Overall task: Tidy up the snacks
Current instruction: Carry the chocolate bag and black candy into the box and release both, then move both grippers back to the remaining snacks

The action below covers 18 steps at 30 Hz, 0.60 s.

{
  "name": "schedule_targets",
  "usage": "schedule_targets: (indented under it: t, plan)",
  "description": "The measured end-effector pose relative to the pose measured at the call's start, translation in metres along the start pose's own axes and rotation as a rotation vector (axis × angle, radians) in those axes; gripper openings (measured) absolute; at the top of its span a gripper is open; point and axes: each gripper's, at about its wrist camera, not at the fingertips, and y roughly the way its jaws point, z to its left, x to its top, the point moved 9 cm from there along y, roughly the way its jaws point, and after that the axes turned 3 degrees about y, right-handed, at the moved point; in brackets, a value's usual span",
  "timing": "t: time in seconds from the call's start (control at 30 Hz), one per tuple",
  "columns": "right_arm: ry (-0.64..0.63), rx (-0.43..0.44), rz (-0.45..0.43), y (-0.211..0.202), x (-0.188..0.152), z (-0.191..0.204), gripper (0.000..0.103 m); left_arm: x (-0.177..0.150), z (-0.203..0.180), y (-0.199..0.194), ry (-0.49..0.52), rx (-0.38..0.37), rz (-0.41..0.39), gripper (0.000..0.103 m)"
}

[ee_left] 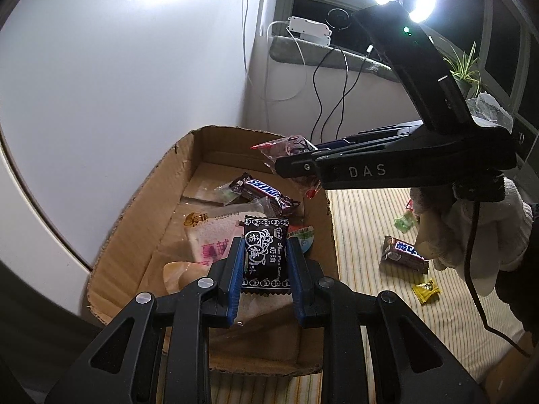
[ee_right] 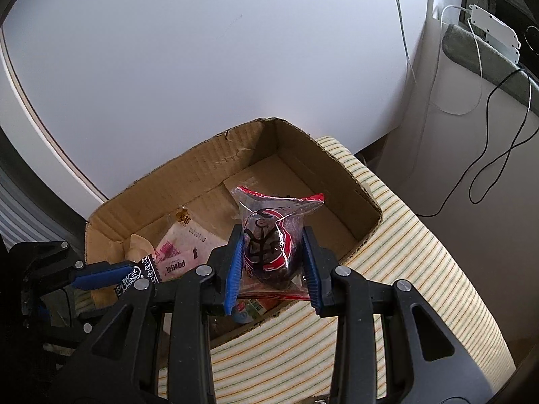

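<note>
My left gripper (ee_left: 264, 271) is shut on a black plum candy packet (ee_left: 266, 256) and holds it over the near part of the cardboard box (ee_left: 141, 208). My right gripper (ee_right: 273, 262) is shut on a clear red-edged plum packet (ee_right: 271, 235) above the same box (ee_right: 303, 148); it shows in the left wrist view (ee_left: 286, 165) over the box's far right side. In the box lie a Snickers bar (ee_left: 266, 190), a pink-and-white packet (ee_left: 212, 239) and other small wrappers.
The box stands on a striped cloth (ee_left: 363, 235) beside a white wall. On the cloth to the right lie a second Snickers bar (ee_left: 404, 252), a yellow candy (ee_left: 426, 289) and a green candy (ee_left: 404, 220). Cables and a ring light are behind.
</note>
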Motion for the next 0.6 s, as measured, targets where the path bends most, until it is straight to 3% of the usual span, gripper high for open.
schedule_targets:
  t: [0.07, 0.13, 0.27, 0.6]
  plan:
    - [0.0, -0.002, -0.001, 0.001, 0.0, 0.0, 0.044, 0.0, 0.0, 0.0, 0.0, 0.004, 0.001, 0.03]
    - [0.0, -0.006, -0.011, -0.001, 0.002, 0.0, 0.06, 0.001, 0.0, -0.001, 0.0, 0.011, -0.004, 0.049]
    - [0.004, -0.012, -0.037, -0.008, 0.005, 0.0, 0.077, 0.002, 0.0, -0.003, -0.002, 0.013, -0.008, 0.052]
    - [0.012, -0.033, -0.046, -0.024, -0.002, -0.01, 0.079, 0.004, -0.009, -0.01, 0.006, 0.004, -0.021, 0.052]
